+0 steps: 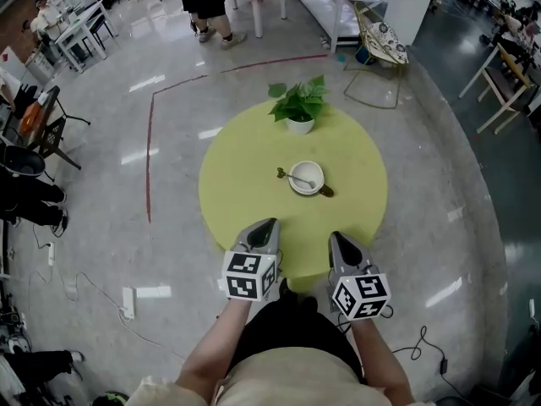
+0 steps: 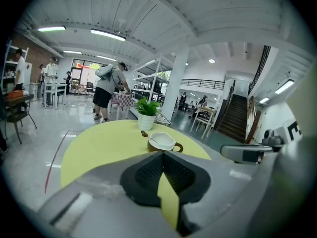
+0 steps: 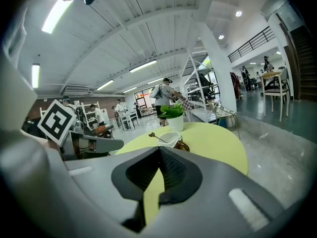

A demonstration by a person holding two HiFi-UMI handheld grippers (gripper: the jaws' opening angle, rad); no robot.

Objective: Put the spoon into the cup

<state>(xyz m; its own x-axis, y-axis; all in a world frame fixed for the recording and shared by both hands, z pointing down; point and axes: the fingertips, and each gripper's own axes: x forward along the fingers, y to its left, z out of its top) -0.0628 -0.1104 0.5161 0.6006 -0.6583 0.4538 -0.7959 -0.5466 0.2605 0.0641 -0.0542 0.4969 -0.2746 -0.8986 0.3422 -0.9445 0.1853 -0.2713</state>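
The spoon (image 1: 292, 177) is seen resting in the cup (image 1: 307, 178), its handle leaning out over the left rim. Both are set near the middle of the round yellow-green surface (image 1: 241, 184), well ahead of the left hand-held gripper (image 1: 269, 224) and the right hand-held gripper (image 1: 336, 238). Each is held at the near edge, jaws pressed together on nothing. A potted plant (image 1: 297, 106) is placed by the far edge. Glossy floor (image 1: 169, 142) is left open all round, and people (image 1: 204, 2) are seen far off.

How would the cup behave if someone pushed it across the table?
The cup looks low and wide, so it would probably slide rather than tip. The spoon leaning over its rim may rattle or shift. It looks ceramic, so likely fragile.
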